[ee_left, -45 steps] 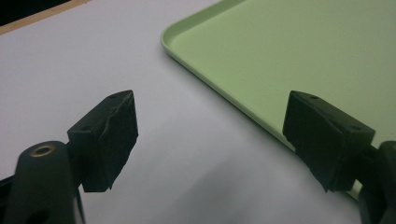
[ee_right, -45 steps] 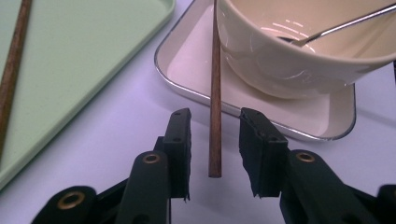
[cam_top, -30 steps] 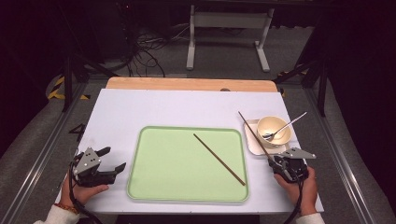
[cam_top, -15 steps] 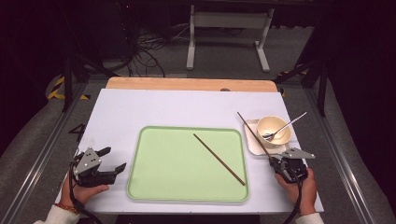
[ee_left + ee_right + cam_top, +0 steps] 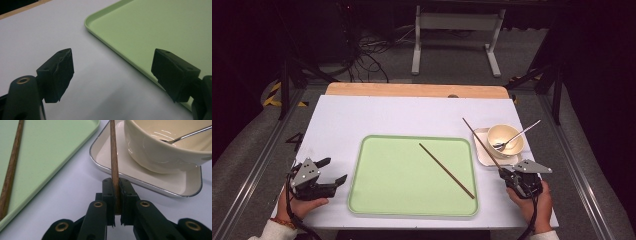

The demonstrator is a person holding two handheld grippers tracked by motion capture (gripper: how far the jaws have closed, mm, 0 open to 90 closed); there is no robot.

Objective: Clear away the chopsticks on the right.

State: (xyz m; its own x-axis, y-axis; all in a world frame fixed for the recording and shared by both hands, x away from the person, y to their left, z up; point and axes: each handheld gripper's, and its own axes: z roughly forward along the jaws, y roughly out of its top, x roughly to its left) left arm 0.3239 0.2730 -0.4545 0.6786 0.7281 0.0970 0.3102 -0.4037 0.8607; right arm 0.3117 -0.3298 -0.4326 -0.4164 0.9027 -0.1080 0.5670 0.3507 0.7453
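Chopsticks of dark brown wood are the things in hand, one on the tray and one in the right gripper; going from the left, the left gripper (image 5: 334, 170) rests in the person's left hand (image 5: 302, 204) at the near left corner of the white worktop (image 5: 377, 115), just beside the left edge of the pale green rectangular plastic tray (image 5: 377, 200); its jaws stand wide apart with nothing between them, the bare worktop and the tray's rim showing through the gap in the left gripper view.

On the tray lies the first brown wooden chopstick (image 5: 446, 170), slanting from the far middle of the tray down toward its near right corner; it lies flat and clear of both grippers.

Right of the tray, the second brown wooden chopstick (image 5: 481, 143) runs from the right gripper (image 5: 503, 174) away toward the far left, its length passing over the left edge of the white square plate with a silver rim (image 5: 482, 156); the right gripper's jaws have just been closing and now pinch the near end of this chopstick between their pads, as the right gripper view shows; the person's right hand (image 5: 532, 205) holds that gripper at the near right of the worktop.

On the plate stands a cream round ceramic bowl (image 5: 504, 140), with a metal spoon (image 5: 518, 136) resting in it, its handle pointing far and right over the bowl's rim.
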